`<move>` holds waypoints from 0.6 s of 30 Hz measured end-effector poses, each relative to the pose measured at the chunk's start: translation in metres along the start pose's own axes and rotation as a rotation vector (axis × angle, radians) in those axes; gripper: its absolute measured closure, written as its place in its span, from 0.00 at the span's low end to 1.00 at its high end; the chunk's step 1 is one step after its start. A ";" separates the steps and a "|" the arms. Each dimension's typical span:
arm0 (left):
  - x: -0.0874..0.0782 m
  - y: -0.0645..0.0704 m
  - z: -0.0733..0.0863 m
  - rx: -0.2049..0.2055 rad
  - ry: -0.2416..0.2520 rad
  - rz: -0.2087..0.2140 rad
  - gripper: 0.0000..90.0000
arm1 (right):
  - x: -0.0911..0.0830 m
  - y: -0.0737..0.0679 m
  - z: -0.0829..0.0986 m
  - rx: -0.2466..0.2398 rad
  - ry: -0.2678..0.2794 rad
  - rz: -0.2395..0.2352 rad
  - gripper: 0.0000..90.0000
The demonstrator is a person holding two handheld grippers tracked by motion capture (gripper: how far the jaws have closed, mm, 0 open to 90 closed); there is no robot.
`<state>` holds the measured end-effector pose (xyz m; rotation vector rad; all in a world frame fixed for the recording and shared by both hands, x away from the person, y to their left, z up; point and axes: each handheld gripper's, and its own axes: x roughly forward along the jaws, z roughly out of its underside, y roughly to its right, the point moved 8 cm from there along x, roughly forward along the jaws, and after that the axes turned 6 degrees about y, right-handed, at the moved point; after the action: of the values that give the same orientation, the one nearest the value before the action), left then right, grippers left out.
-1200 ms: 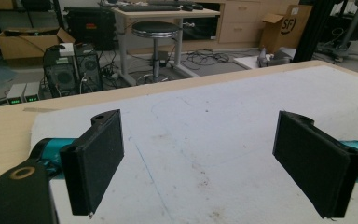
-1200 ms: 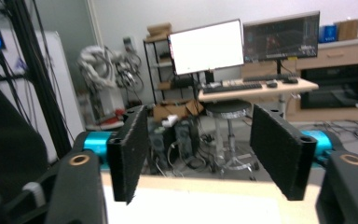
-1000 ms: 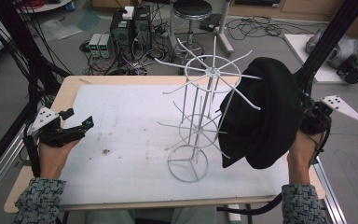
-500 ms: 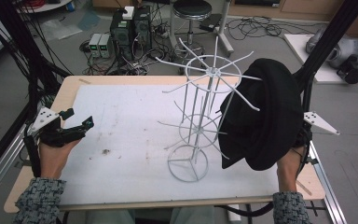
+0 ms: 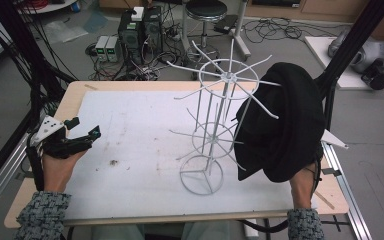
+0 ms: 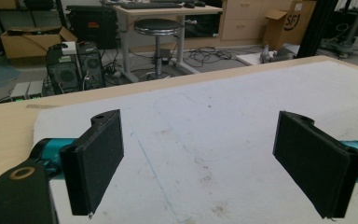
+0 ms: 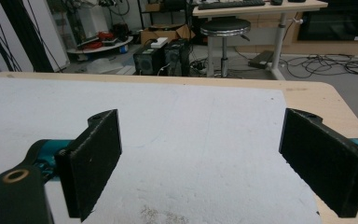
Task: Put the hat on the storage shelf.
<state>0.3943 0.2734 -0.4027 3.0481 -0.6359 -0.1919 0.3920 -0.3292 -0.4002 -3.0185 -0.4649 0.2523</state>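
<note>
A black hat (image 5: 282,125) hung on the white wire rack (image 5: 220,125). Both grippers, left (image 6: 200,154) and right (image 7: 205,158), held their fingers wide apart, empty, above the table (image 5: 140,125). Withdrawing the right one low and slowly would likely avoid snagging the hat.

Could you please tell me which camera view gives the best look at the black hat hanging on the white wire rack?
The high view: the black hat hangs on an upper prong of the white wire rack, at the table's right side. The left and right gripper views look past open tongs at the white mat, with no hat.
</note>
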 end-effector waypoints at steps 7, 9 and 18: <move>0.000 0.001 0.001 0.003 -0.001 0.000 0.18 | 0.000 0.004 0.002 0.023 0.009 0.004 0.13; 0.000 0.001 0.001 0.005 -0.003 0.001 0.18 | 0.000 0.003 0.003 0.029 0.007 0.003 0.13; 0.000 0.000 0.003 0.005 -0.007 -0.002 0.18 | 0.001 0.007 0.007 0.021 0.000 0.008 0.13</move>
<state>0.3935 0.2733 -0.4057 3.0543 -0.6350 -0.2009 0.3939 -0.3356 -0.4075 -3.0004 -0.4478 0.2562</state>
